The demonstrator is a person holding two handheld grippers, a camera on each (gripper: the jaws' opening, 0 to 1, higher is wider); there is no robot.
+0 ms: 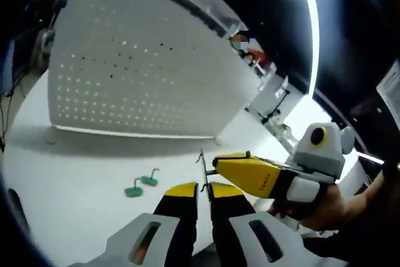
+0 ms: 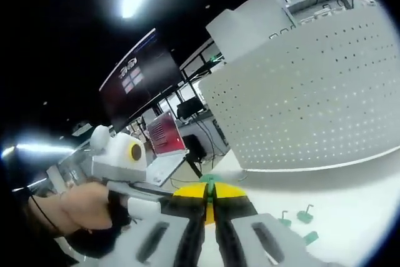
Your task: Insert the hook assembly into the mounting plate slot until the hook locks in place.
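In the left gripper view my left gripper is shut on a thin metal hook that stands up between its yellow-tipped jaws. My right gripper comes in from the right, its yellow jaw tips touching the top of that hook. In the right gripper view my right gripper is shut on a small green hook base, which pokes out between the tips. The white perforated mounting plate stands upright beyond both grippers, a good distance from the hook, and is seen again as the mounting plate.
Two spare green hook pieces lie on the white table ahead to the left; three green pieces lie right of the jaws. A hand comes in from the left. A laptop and desks stand behind.
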